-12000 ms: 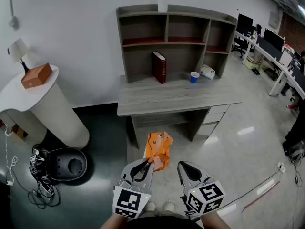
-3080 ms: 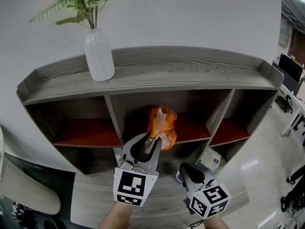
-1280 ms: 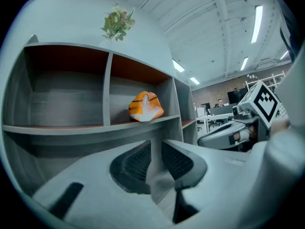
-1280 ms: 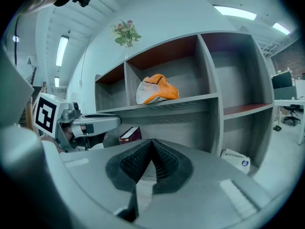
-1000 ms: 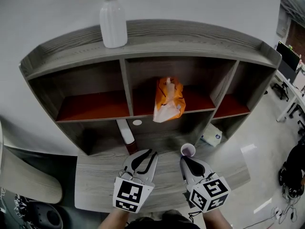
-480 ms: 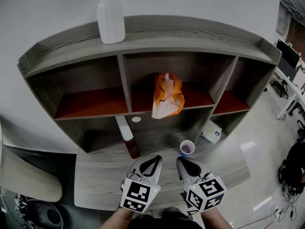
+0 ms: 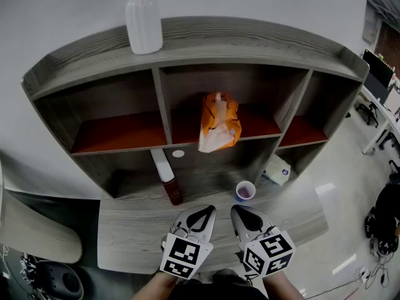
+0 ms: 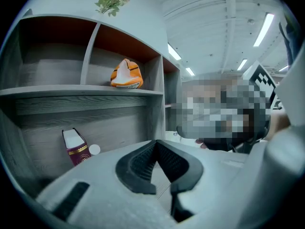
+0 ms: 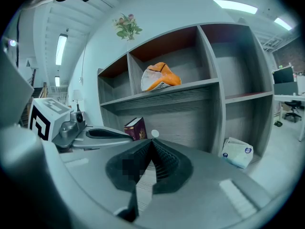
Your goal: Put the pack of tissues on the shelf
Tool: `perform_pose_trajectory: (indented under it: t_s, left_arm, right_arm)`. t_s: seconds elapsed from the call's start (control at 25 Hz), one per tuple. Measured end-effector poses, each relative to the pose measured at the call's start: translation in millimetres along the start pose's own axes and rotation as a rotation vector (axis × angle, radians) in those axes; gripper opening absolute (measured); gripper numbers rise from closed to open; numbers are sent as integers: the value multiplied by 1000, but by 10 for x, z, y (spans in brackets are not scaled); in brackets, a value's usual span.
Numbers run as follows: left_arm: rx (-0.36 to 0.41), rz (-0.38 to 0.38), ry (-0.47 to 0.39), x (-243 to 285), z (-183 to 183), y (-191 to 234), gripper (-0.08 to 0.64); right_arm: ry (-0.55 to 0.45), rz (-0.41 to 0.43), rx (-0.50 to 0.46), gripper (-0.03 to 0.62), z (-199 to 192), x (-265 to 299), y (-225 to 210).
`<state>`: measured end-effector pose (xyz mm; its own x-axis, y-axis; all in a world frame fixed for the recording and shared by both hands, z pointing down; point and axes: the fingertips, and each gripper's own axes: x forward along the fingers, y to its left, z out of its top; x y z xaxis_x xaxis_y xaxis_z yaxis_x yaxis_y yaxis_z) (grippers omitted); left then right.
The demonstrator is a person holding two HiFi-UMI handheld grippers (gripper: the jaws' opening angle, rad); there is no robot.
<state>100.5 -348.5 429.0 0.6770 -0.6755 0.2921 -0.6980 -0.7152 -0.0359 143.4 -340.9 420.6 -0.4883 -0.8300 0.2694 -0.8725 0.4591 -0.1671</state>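
Left gripper (image 7: 203, 210) fingers (image 8: 137, 167) newly together, empty

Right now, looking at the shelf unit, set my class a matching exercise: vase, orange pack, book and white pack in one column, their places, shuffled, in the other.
Things
1. vase
2. orange pack
3. book
4. white pack

Places
a. in the bottom right compartment
b. on top of the unit
c. on the middle red shelf
d. on the desk, left of the cup

Pairs: 1-b, 2-c, 3-d, 4-a
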Motion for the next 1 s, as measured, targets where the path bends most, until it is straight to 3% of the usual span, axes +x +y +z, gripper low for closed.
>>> perform_pose_trajectory:
  t_s: [1.0]
  left_arm:
    - [6, -2, 4, 20, -5, 22, -8]
  right_arm:
    - [1, -14, 6, -3, -26, 15, -50]
